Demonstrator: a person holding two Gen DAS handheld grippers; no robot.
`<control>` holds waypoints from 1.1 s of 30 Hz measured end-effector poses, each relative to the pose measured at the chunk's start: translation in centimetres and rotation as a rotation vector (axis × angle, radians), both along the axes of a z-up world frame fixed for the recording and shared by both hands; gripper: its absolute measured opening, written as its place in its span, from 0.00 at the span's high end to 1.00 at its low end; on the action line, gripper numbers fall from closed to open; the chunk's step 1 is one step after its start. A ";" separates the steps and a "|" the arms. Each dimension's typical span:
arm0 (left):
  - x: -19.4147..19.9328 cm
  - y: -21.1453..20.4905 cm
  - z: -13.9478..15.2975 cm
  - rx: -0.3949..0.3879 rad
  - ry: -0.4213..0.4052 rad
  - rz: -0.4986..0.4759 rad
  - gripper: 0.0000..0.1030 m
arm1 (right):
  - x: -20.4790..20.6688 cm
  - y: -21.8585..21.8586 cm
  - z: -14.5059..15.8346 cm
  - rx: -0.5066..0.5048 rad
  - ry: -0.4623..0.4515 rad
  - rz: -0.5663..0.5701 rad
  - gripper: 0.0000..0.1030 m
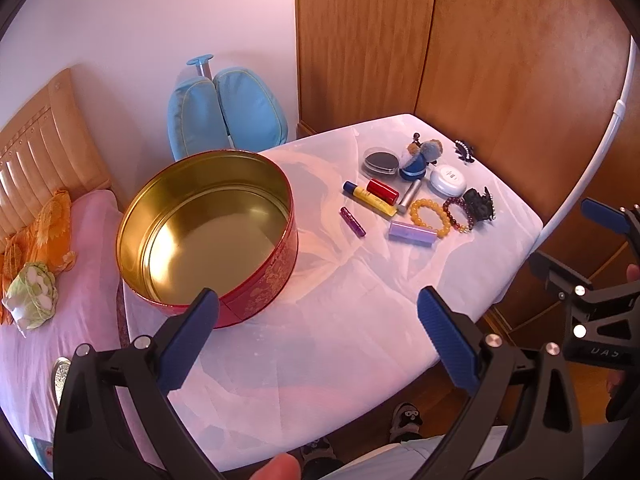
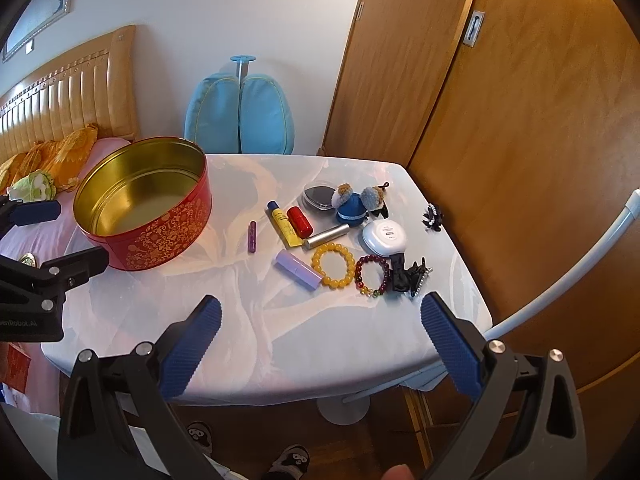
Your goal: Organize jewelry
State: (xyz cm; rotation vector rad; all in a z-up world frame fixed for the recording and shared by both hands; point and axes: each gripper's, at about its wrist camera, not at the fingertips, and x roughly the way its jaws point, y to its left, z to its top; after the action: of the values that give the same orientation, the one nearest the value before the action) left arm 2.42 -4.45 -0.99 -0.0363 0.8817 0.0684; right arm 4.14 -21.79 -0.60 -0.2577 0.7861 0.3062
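Note:
A round red tin (image 1: 256, 296) (image 2: 160, 236) with a gold inside stands open and empty on the left of the white table (image 1: 340, 320) (image 2: 280, 340). To its right lie a yellow bead bracelet (image 1: 431, 212) (image 2: 333, 266), a dark red bead bracelet (image 1: 456, 212) (image 2: 372, 276), a black hair claw (image 1: 482, 204) (image 2: 408, 276), a pearl clip (image 1: 464, 151) (image 2: 432, 218), lipsticks and tubes. My left gripper (image 1: 318, 336) hangs open over the table's near part, in front of the tin. My right gripper (image 2: 320, 344) is open above the near edge, just short of the bracelets. Neither holds anything.
A white compact (image 1: 448, 179) (image 2: 384, 236), a blue plush charm (image 1: 416, 160) (image 2: 352, 204) and a dark oval case (image 1: 382, 162) (image 2: 318, 194) sit behind the jewelry. A bed with pink sheet (image 1: 60, 320) lies left, wooden wardrobe doors (image 2: 520, 120) right, a blue cushion (image 2: 240, 116) behind.

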 end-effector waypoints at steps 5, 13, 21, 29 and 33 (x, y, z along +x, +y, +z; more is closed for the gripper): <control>0.2 -0.7 0.0 0.014 0.005 -0.055 0.07 | -0.1 -0.2 -0.3 -0.005 0.021 -0.024 0.02; 0.3 -0.2 -0.2 0.018 0.006 -0.113 0.07 | -0.6 0.5 -0.3 -0.014 0.028 -0.057 0.02; 0.6 1.0 -0.6 0.009 0.015 -0.148 0.07 | -1.5 1.3 -0.4 -0.026 0.043 -0.106 0.02; 0.2 1.1 -1.1 0.064 0.008 -0.160 0.07 | -2.0 2.2 -0.7 -0.047 0.061 -0.110 0.02; -0.1 1.7 -1.0 0.066 0.004 -0.151 0.07 | -1.8 3.0 -0.8 -0.054 0.064 -0.088 0.02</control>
State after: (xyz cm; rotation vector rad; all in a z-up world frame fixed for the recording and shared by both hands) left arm 2.29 -2.78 -2.03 0.0919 0.8831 -0.0435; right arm 2.30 -18.84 -1.39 -0.2639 0.8671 0.2112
